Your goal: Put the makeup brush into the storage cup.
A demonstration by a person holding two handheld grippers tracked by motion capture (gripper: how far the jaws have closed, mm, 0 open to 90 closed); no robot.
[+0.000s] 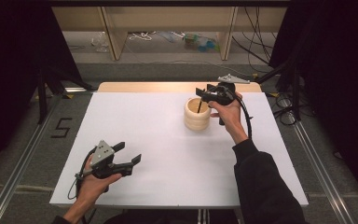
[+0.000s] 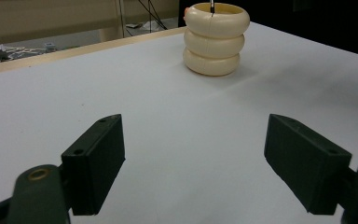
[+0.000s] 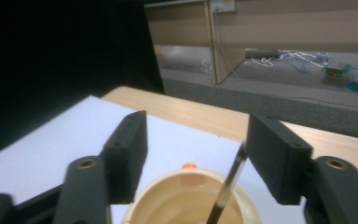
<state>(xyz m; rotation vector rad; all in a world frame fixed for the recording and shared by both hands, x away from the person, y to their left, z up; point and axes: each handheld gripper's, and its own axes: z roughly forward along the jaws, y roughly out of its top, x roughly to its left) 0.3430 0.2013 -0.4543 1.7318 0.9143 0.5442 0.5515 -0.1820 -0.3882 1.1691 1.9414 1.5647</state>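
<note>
A: Item, high view: right gripper (image 1: 204, 93) above cream holder (image 1: 197, 116), far table side, pen (image 1: 199, 105) standing inside. Left gripper (image 1: 128, 153) rests near the front edge, wide open, empty.

B: Right gripper view: jaws parted, pen (image 3: 226, 189) unclamped, leaning by one pad. Risk: a jaw could snag it and tip the holder (image 3: 186, 200).

White table top (image 1: 168, 154), wooden edge (image 1: 168, 87), floor cables (image 1: 286, 109) beyond.

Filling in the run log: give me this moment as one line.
right gripper: open above cup | pen: standing in cup, leaning on rim, released | left gripper: open, idle over table
</note>
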